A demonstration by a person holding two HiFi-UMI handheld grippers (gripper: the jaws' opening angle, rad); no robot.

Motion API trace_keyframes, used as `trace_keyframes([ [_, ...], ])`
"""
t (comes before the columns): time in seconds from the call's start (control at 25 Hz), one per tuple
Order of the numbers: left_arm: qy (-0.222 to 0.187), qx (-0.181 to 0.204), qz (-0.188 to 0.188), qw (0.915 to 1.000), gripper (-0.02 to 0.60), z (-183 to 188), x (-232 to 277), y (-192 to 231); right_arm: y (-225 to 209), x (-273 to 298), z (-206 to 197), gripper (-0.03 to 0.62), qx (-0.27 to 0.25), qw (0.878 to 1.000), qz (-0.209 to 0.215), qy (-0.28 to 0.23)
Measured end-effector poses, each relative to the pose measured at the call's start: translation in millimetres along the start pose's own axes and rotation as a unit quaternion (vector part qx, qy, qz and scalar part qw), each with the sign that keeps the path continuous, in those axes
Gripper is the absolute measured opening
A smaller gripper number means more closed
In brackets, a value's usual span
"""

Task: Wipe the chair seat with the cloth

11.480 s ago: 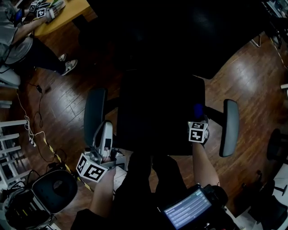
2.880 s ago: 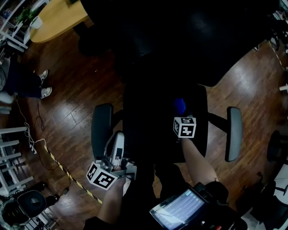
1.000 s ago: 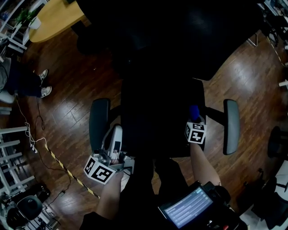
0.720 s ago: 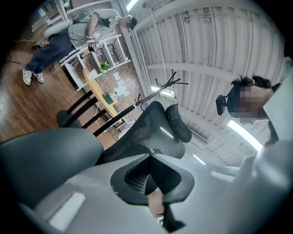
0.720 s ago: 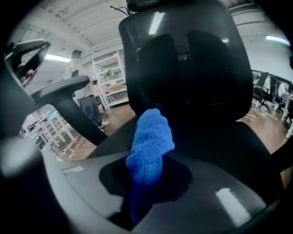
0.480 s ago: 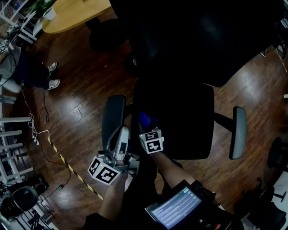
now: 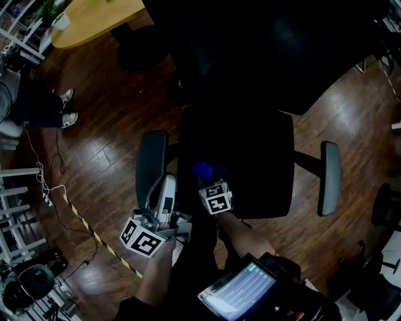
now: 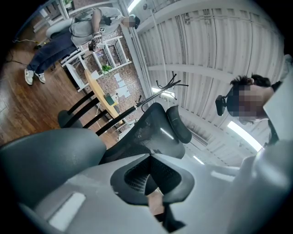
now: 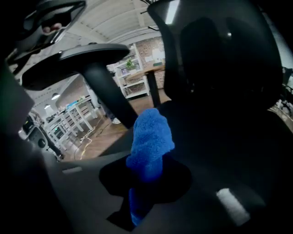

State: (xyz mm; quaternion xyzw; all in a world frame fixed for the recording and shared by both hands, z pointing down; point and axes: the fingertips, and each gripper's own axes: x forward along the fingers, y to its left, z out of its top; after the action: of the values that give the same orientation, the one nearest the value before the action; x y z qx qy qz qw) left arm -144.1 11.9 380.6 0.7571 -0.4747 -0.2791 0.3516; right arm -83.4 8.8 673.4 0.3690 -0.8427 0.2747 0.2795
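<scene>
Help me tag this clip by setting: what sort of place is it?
Probably an open office or lab workspace: a black office chair on a wood floor, a wooden table and white shelving racks along the wall.

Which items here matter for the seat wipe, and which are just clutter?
Job:
cloth, clamped in the right gripper
chair seat

Lying about:
left gripper, shut on nothing, beside a grey armrest
wooden table
floor cables
striped tape
</scene>
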Motion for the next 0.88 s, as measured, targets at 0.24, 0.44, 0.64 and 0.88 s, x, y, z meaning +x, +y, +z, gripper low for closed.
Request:
trace_keyframes([
  [0.24, 0.015, -0.001, -0.014, 0.9998, -0.008, -9, 16, -7, -152, -85, -47, 0.067, 0.062, 0.989, -0.134, 0.014],
  [0.44, 0.025, -0.005, -0.019, 0.9995, -0.008, -15, 27, -11, -231, -166, -76, 0.067, 0.088, 0.972, -0.217, 0.027],
  [0.64, 0.028, -0.002, -0.023, 0.9993, -0.008, -18, 39, -14, -263, -205, -87, 0.067, 0.096, 0.962, -0.255, 0.019],
  [0.88, 0.032, 0.000, -0.026, 0.9991, -0.008, -23, 43, -17, -264, -207, -87, 0.067, 0.086, 0.959, -0.269, 0.016],
])
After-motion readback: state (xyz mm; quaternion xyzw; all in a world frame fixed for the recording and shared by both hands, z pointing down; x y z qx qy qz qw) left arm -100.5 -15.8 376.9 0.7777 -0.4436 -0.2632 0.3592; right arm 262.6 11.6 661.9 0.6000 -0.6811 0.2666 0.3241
